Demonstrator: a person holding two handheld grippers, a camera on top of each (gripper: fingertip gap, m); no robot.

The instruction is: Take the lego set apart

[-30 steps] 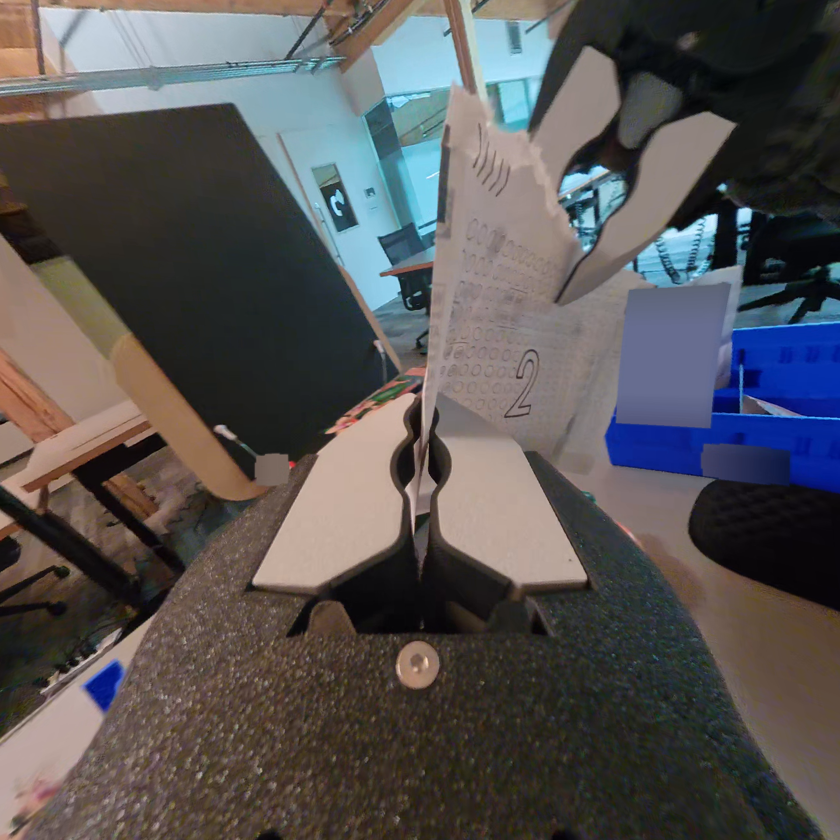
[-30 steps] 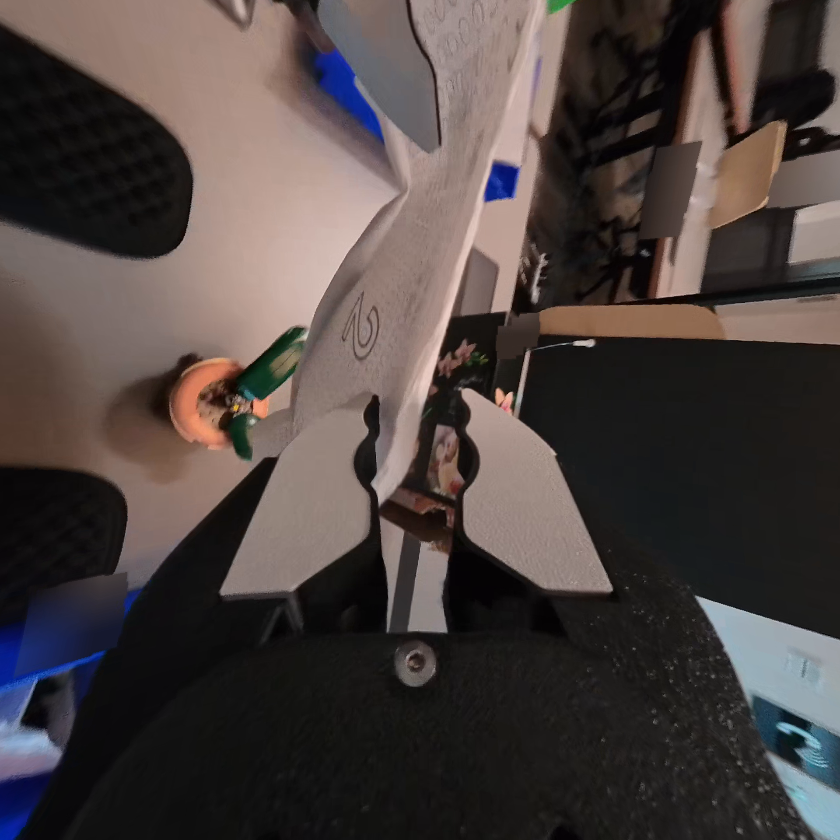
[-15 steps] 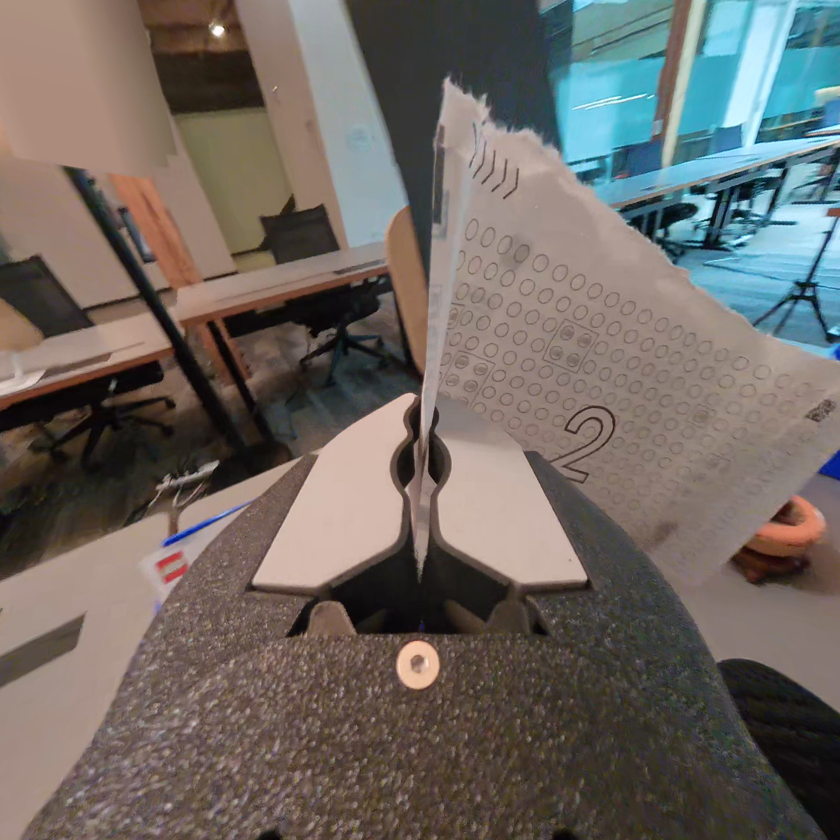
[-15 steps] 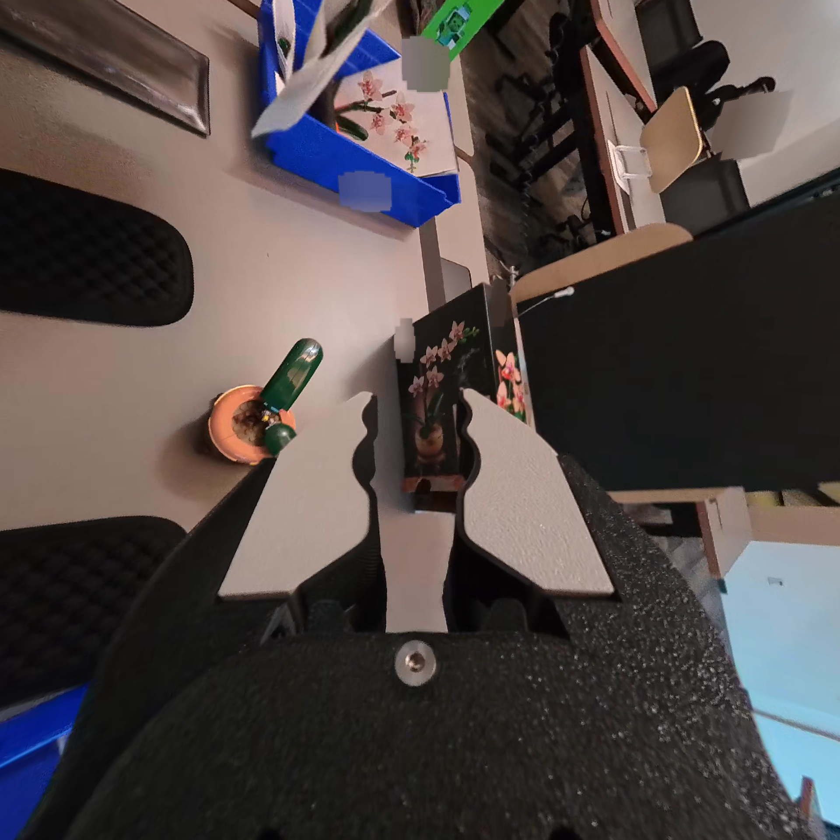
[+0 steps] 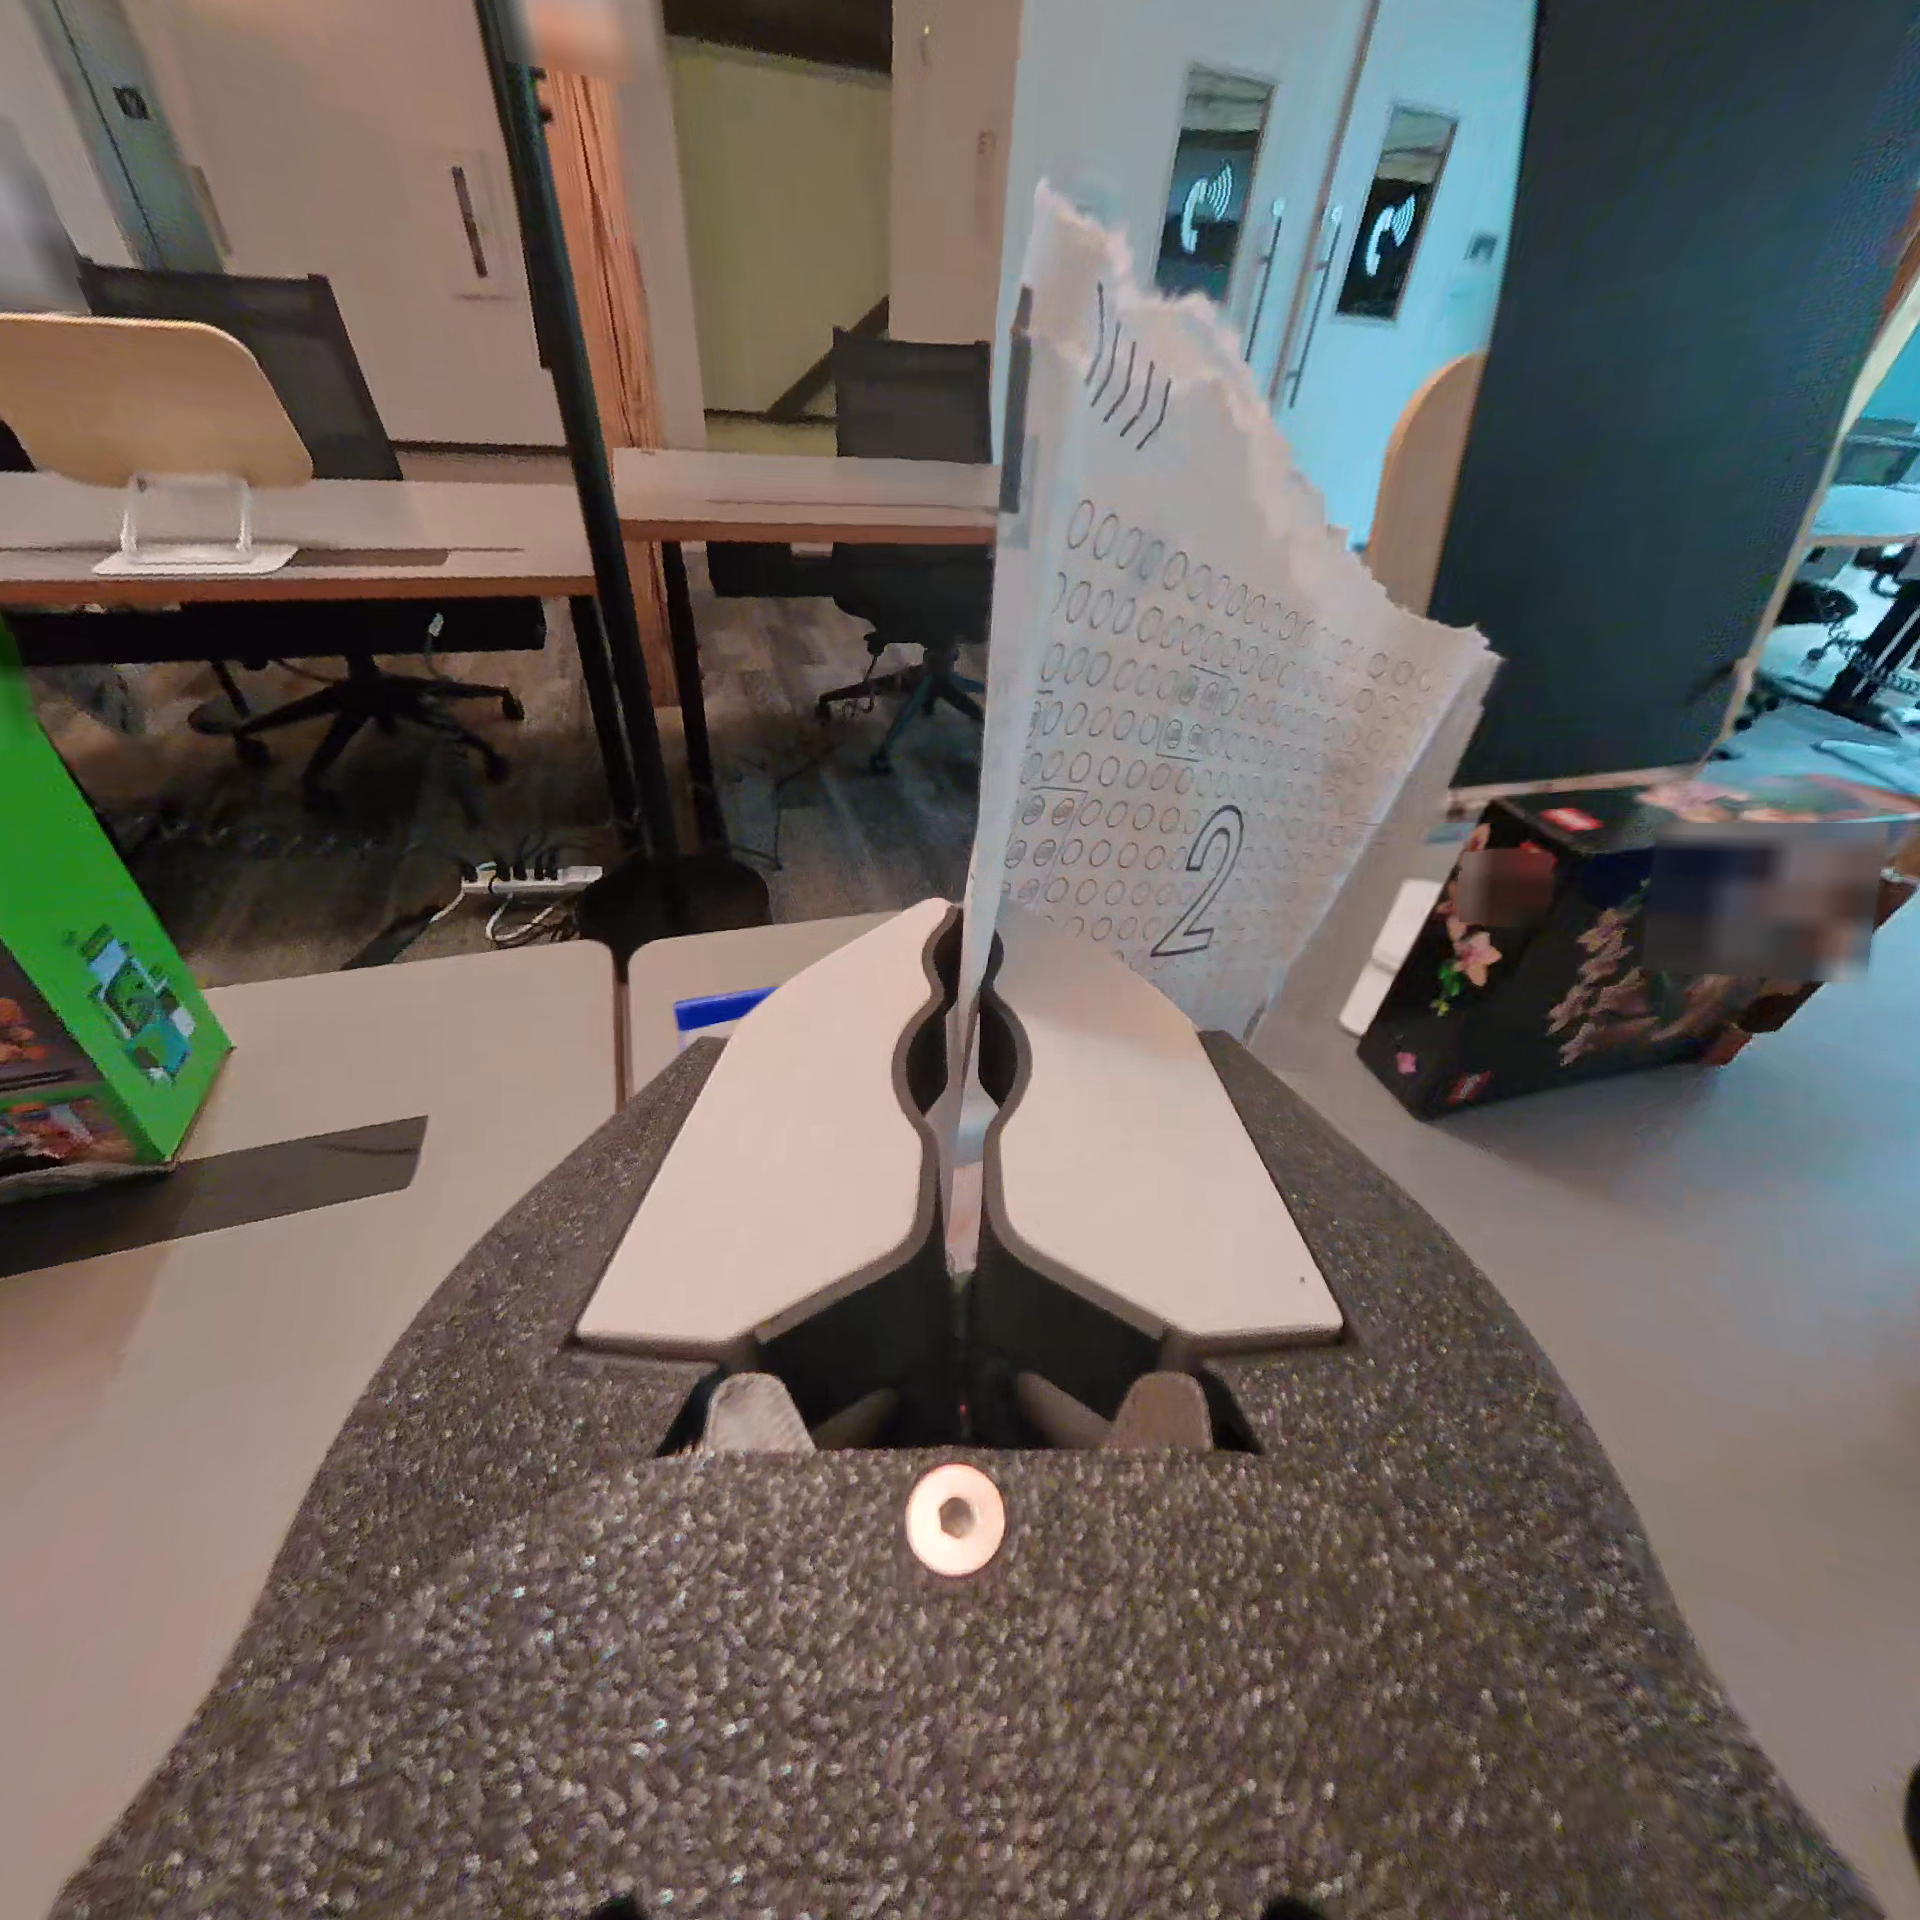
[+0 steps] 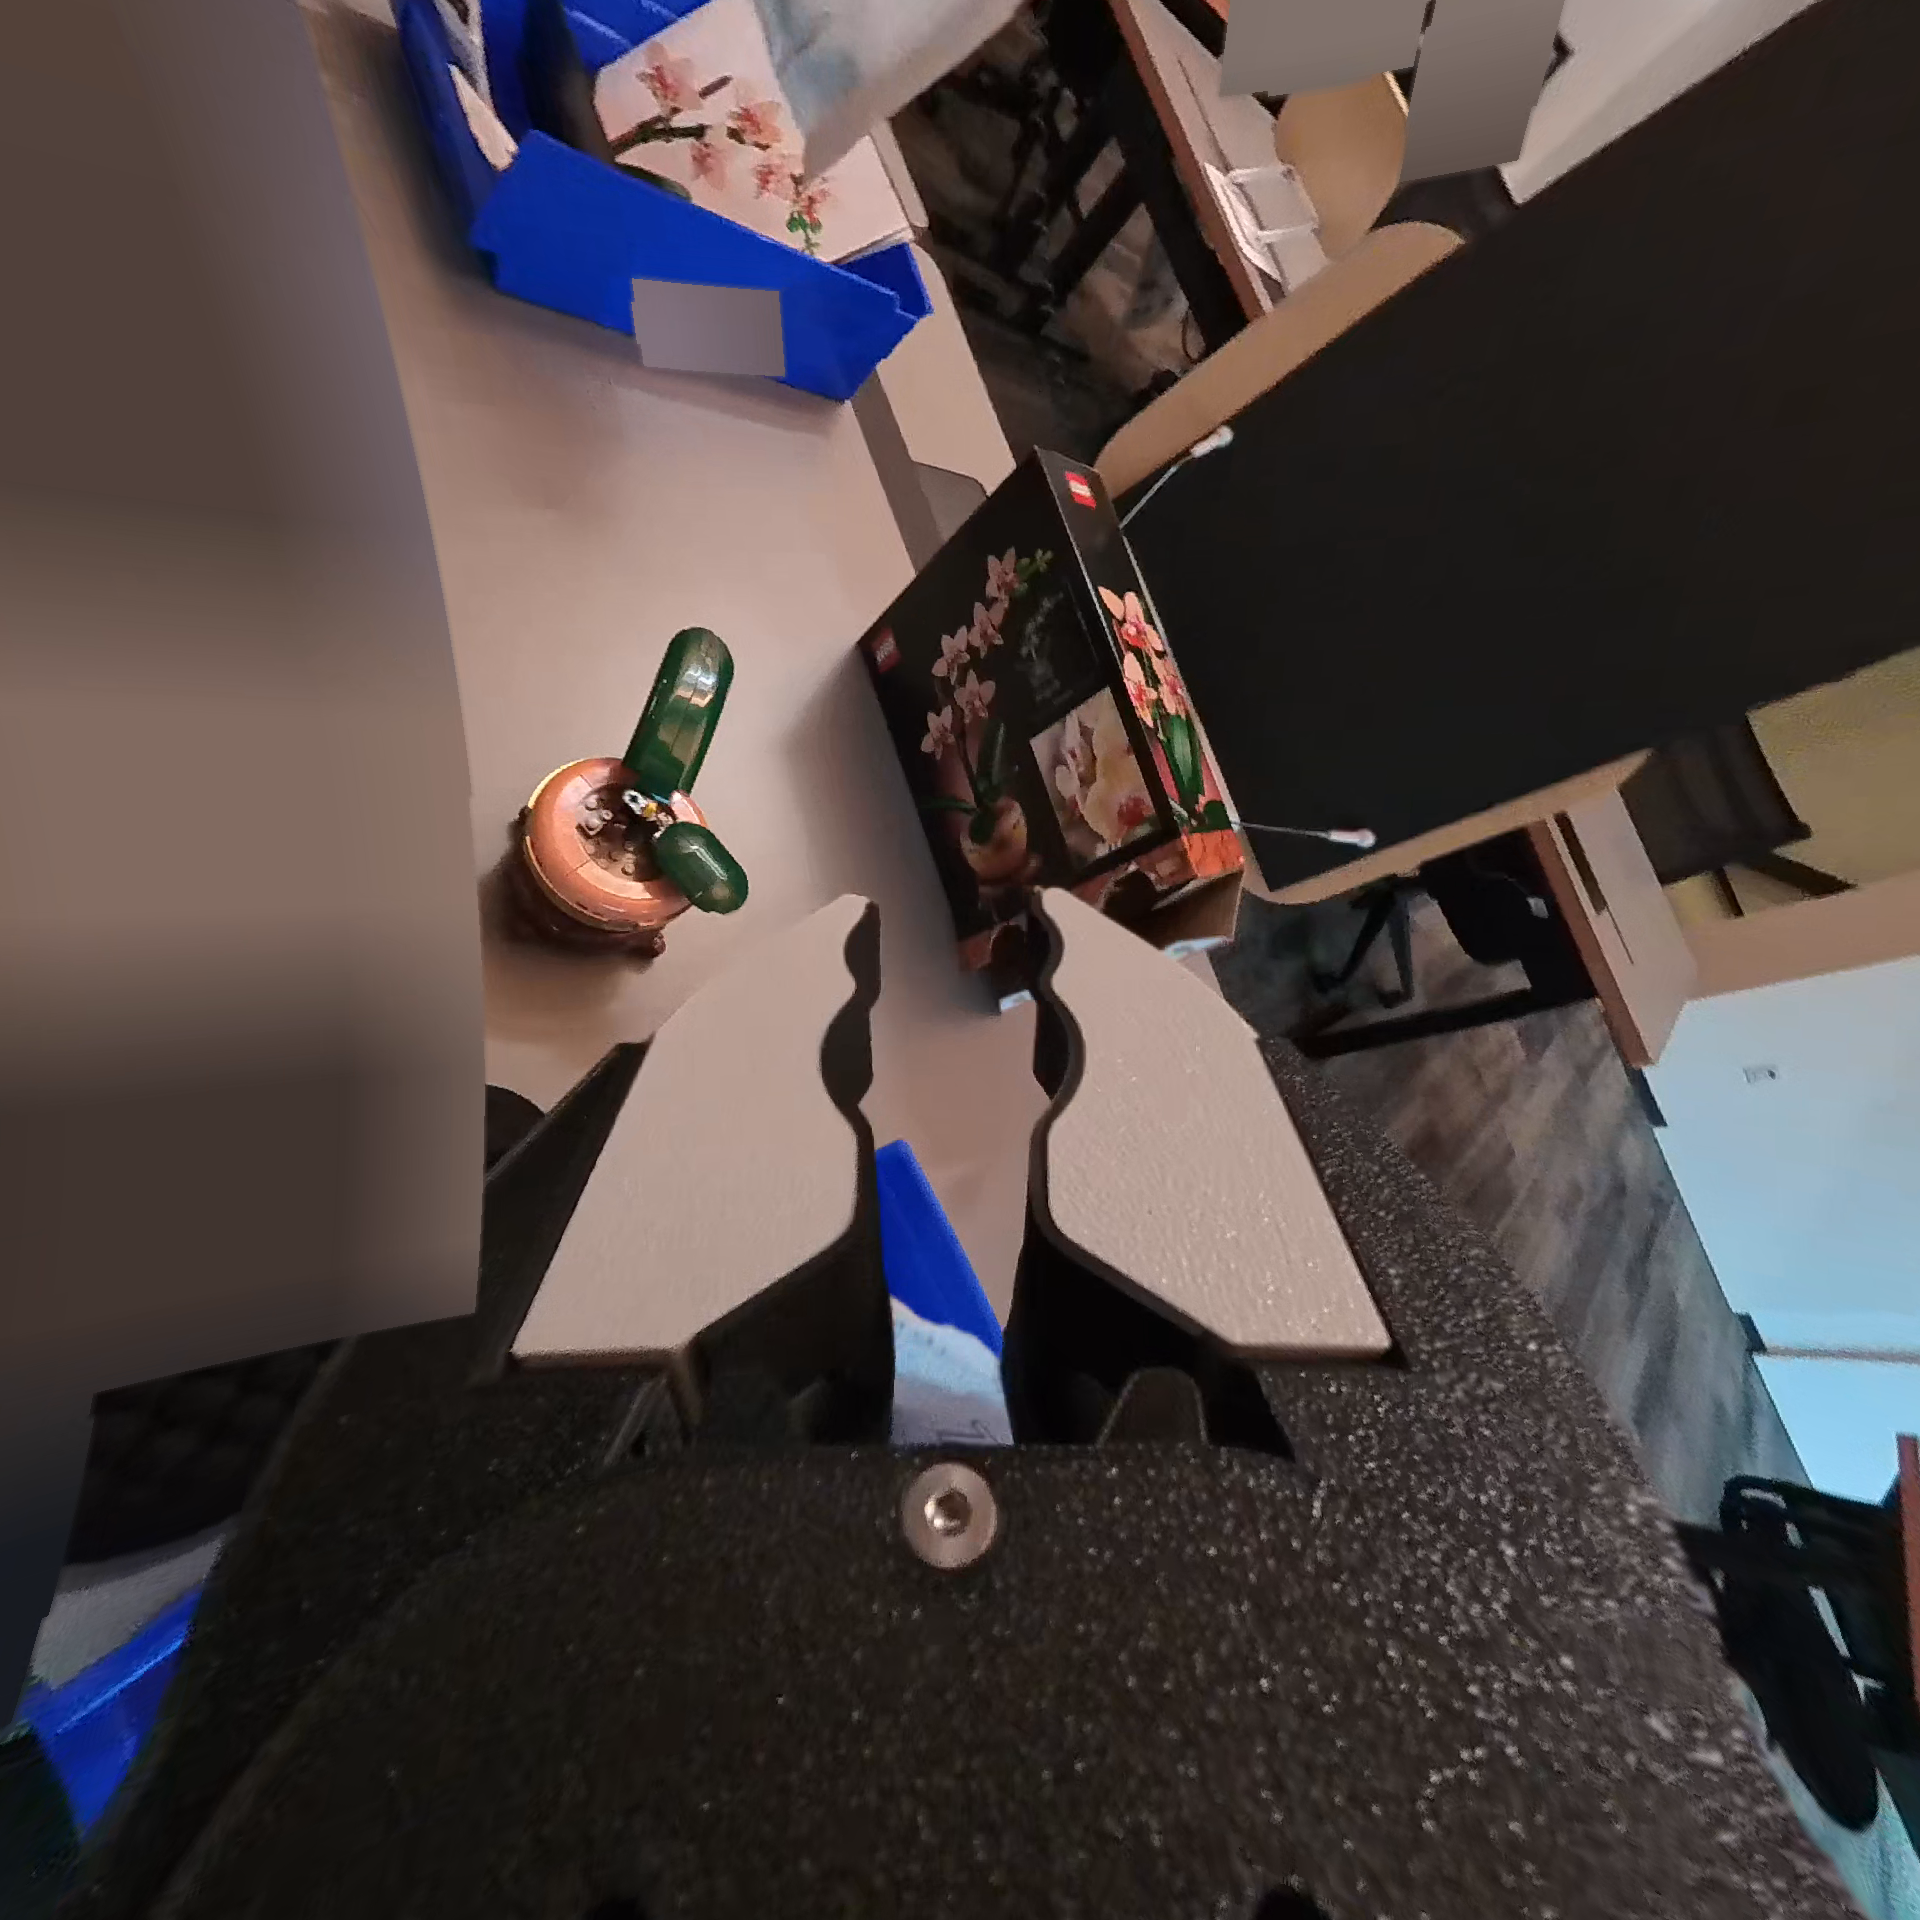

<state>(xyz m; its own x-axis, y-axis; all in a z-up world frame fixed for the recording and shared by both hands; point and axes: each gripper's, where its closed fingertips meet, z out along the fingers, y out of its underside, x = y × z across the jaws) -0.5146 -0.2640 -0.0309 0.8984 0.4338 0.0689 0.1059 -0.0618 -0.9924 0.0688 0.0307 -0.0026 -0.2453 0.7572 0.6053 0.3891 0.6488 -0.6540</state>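
My left gripper (image 5: 961, 925) is shut on a torn white paper bag (image 5: 1195, 675) printed with rows of circles, which stands upright between its fingers above the grey table (image 5: 1558, 1247). My right gripper (image 6: 956, 914) is open and empty, held above the table. In the right wrist view the lego set, a terracotta pot (image 6: 592, 852) with two dark green leaves (image 6: 681, 707), stands on the table to the left of the fingertips, apart from them.
A black lego box with orchid pictures (image 6: 1039, 727) stands beside the pot and also shows in the left wrist view (image 5: 1579, 956). A blue bin (image 6: 675, 260) holds a booklet at the far side. A green box (image 5: 83, 935) stands at the left. A dark partition (image 6: 1507, 468) backs the table. Across from one pair of fingers to the other is roughly 65 cm. To reach the terracotta pot (image 6: 592, 852) in a straight line is about 25 cm for my right fingers, about 60 cm for my left.
My right gripper let go of the paper bag and drew back from it, staying open. My left gripper swung left with the bag still pinched, and now faces the office desks.
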